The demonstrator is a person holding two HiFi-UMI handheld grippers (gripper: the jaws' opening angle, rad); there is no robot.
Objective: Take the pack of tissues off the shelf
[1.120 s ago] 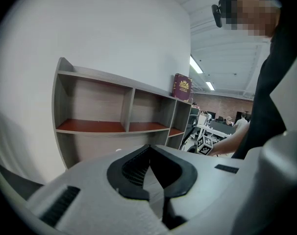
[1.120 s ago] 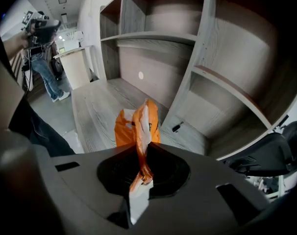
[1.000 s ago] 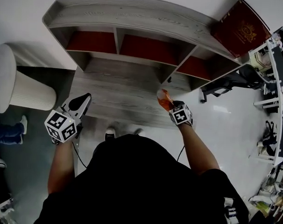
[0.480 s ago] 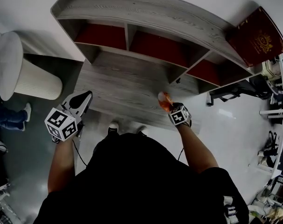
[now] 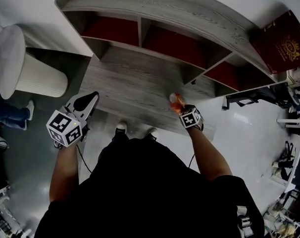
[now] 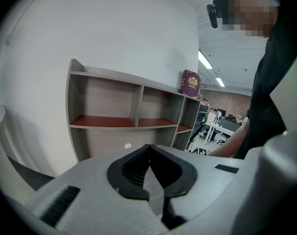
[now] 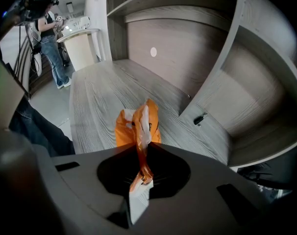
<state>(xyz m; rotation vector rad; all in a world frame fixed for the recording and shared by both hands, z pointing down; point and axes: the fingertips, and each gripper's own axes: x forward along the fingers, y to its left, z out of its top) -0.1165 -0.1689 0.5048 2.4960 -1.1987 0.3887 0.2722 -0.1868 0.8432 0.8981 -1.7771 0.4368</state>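
The small orange and white plastic-wrapped pack of tissues [image 7: 137,125] was found out of the compartments of the grey wood-grain shelf unit [image 5: 155,14]. It was held over that unit's broad lower ledge [image 5: 130,86], towards the ledge's front edge and its right end. Whether its lower end was touching the ledge could not be settled from either view; it appeared to hang just above it.

The pack was judged to be light and soft, with a thin, crinkly film that would be slippery under hard pads. It was seen to be pinched only by a gathered fold of wrapper at one end, so the body was left free to dangle and swing. A firmer hold was thought to be had across the flat body of the pack, where the tissues would give a little under pressure.

The right gripper [image 7: 138,153] was clamped on that fold, its jaws almost together. It was pointed steeply down at the ledge, with the forearm stretched forward from the person's body.

The left gripper [image 6: 149,150] was held with its jaws closed and nothing between them. It was kept off the ledge's front left corner, aimed slightly downward towards the shelf unit.
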